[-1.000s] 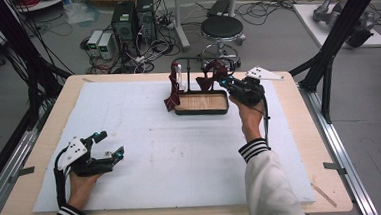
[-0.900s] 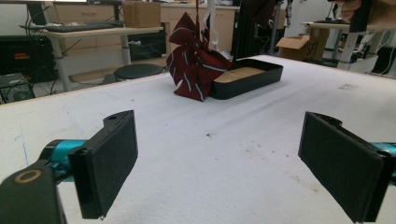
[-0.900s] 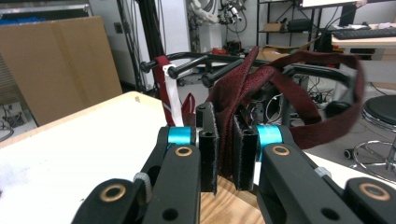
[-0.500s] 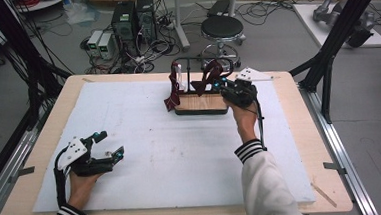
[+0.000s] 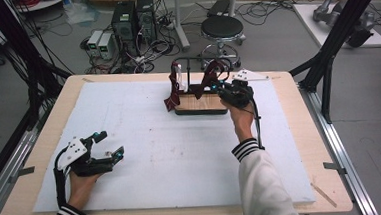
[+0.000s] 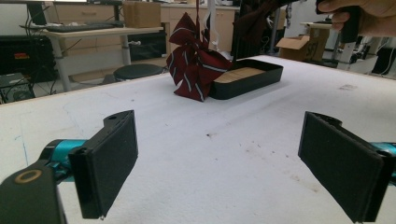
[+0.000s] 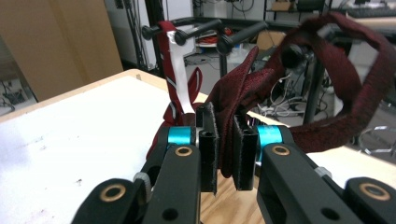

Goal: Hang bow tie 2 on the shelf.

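Observation:
A black peg rack (image 5: 188,67) stands on a wooden base in a black tray (image 5: 198,111) at the back middle of the table. A striped red bow tie (image 5: 172,91) hangs from its left peg (image 7: 161,31) and droops over the tray's edge. My right gripper (image 5: 225,89) is at the tray's right end, shut on a dark red fabric band (image 7: 345,79) that loops up by the right pegs. In the right gripper view, the pads (image 7: 208,140) pinch the cloth. My left gripper (image 5: 108,145) rests open on the white mat at front left, with nothing between its pads (image 6: 109,163).
The white mat (image 5: 181,153) covers most of the wooden table. A grey plate (image 5: 249,75) lies just behind the right hand. Past the far table edge are a stool (image 5: 222,28), computer boxes and cables on the floor. A black frame leg (image 5: 325,54) stands at the right.
The right gripper has shifted slightly left toward the rack, carrying the dark red band. The left gripper has stayed put.

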`<state>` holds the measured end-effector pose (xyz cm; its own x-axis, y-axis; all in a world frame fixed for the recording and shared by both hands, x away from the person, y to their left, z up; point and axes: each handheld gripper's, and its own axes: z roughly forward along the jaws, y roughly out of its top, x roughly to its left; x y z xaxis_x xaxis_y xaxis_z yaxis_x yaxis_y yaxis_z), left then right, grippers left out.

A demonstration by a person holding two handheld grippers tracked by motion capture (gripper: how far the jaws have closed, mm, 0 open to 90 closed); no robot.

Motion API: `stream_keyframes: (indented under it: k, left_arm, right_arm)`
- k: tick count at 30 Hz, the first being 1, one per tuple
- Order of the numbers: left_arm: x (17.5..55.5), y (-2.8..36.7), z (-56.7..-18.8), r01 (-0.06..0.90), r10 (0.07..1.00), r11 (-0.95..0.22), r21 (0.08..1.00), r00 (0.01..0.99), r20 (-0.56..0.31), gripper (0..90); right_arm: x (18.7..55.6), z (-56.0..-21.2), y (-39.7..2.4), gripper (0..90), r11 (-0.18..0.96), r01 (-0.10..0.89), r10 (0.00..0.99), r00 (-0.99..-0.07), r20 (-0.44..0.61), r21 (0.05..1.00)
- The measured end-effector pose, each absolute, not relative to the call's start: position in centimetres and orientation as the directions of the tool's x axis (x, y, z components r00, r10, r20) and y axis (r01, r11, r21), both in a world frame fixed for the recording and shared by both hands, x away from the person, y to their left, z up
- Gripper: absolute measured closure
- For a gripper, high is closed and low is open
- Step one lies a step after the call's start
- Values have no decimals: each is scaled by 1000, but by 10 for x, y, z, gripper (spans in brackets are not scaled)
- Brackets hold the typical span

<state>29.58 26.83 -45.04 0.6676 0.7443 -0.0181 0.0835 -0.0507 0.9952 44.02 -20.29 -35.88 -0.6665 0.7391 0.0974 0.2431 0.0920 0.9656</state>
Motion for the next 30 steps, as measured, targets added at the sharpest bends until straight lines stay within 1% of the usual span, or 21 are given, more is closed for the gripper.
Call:
stream_keyframes:
  k: [1,4,9,16,19,26,30]
  left_arm:
    - [296,268,-450,83,744,-51,995,668,-18,123]
    - [296,268,-451,84,746,-46,995,666,-22,123]
    - [296,268,-451,85,746,-46,995,666,-22,123]
    - [296,268,-451,86,746,-46,995,666,-23,123]
    - [296,268,-451,86,746,-45,995,666,-24,123]
    - [296,268,-451,86,746,-46,995,666,-23,123]
    - [296,268,-451,85,745,-47,995,666,-22,123]
  right_arm:
    - [443,-362,-204,839,79,263,740,-662,120,961]
    - [445,-365,-205,839,81,272,743,-658,124,959]
    - [452,-374,-211,839,52,318,745,-643,175,947]
    - [457,-382,-217,838,56,360,747,-634,200,931]
    - [459,-388,-220,838,60,398,753,-620,220,915]
    - [460,-390,-223,838,50,398,756,-614,225,916]
    - [461,-388,-228,838,4,375,766,-597,238,927]
